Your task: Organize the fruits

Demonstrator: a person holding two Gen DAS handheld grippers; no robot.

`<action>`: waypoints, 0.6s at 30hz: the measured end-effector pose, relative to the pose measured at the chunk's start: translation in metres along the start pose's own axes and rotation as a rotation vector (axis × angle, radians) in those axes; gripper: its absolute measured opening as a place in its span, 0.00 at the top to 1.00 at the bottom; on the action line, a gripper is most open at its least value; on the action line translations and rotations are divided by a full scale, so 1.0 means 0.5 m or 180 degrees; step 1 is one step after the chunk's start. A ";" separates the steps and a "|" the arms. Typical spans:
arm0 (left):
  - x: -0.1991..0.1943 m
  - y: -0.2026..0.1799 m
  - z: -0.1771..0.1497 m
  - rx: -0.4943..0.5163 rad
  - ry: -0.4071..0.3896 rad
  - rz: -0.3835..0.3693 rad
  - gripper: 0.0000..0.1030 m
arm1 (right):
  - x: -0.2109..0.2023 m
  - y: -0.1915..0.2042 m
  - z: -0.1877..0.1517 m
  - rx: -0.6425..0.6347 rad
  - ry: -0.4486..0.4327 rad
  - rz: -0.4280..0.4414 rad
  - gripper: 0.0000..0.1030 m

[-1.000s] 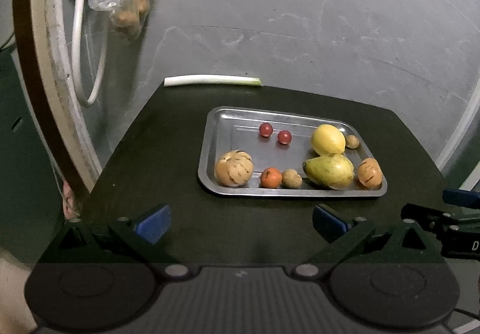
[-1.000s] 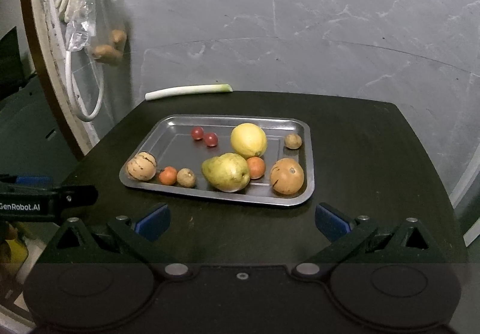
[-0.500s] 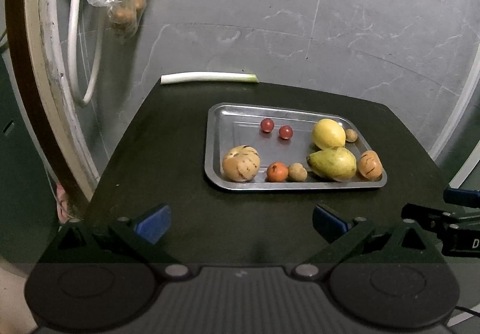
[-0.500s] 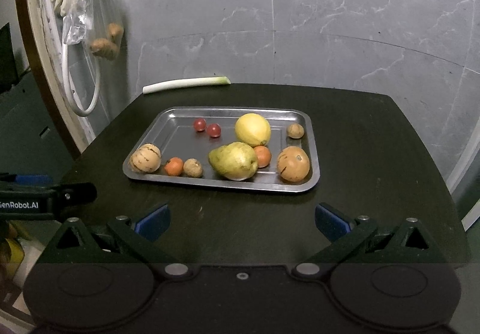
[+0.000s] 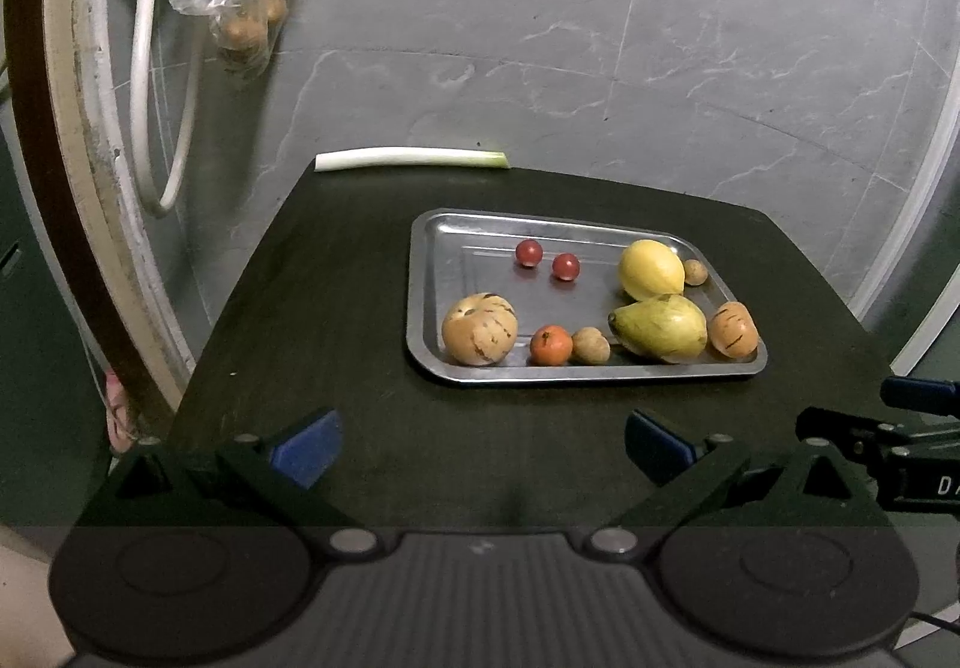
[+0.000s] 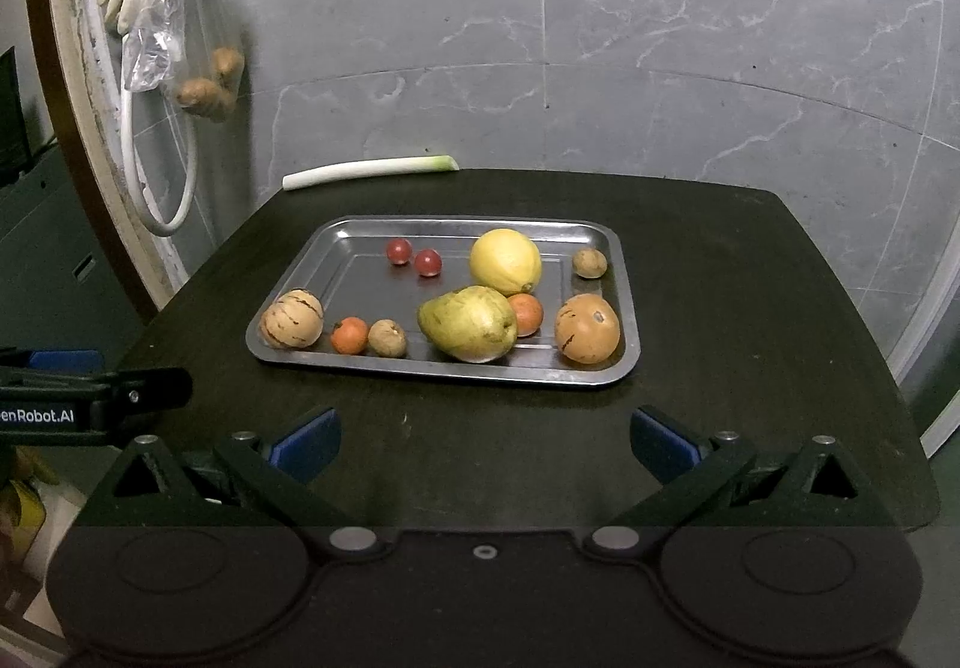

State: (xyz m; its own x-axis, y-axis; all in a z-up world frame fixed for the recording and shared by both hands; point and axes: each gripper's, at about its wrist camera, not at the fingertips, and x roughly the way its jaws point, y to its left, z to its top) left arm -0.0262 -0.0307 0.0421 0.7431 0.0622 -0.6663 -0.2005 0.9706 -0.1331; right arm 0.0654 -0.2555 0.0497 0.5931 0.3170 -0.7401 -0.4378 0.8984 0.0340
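Observation:
A steel tray [image 5: 432, 272] [image 6: 336, 248] on a dark table holds several fruits: a yellow lemon [image 5: 651, 269] [image 6: 505, 261], a green pear [image 5: 660, 327] [image 6: 468, 323], two striped melons [image 5: 479, 329] [image 5: 733, 329] [image 6: 291, 319] [image 6: 587, 328], two red cherry tomatoes [image 5: 529, 252] [image 6: 398, 250], small oranges [image 5: 551, 345] [image 6: 350, 335] and small brown fruits [image 5: 590, 345] [image 6: 387, 338]. My left gripper [image 5: 483, 443] and right gripper [image 6: 486, 443] both hover open near the table's front edge, short of the tray, holding nothing.
A leek stalk [image 5: 411, 158] [image 6: 369, 170] lies at the table's back edge against a grey marble wall. A plastic bag [image 6: 198, 62] and a white hose [image 5: 144, 98] hang at the left. Each gripper shows at the edge of the other's view.
Both cameras have risen and tilted a little, so the tray sits slightly farther and lower in view. The fruits have not moved and both grippers stay open.

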 end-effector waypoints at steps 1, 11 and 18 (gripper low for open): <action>0.000 0.000 0.000 -0.0002 0.0002 0.0002 0.01 | 0.000 0.000 0.000 -0.0003 0.0001 0.0000 0.01; 0.003 -0.002 0.001 -0.0015 0.0015 0.0002 0.01 | 0.002 0.000 0.000 -0.0001 0.0007 -0.0001 0.01; 0.005 0.000 0.000 -0.0013 0.0027 -0.0004 0.01 | 0.007 0.002 -0.002 0.0009 0.0021 -0.0010 0.01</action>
State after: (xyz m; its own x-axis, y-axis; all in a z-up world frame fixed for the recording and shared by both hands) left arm -0.0241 -0.0305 0.0405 0.7379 0.0590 -0.6723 -0.2023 0.9697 -0.1369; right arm 0.0663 -0.2539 0.0465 0.5901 0.3121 -0.7446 -0.4340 0.9003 0.0334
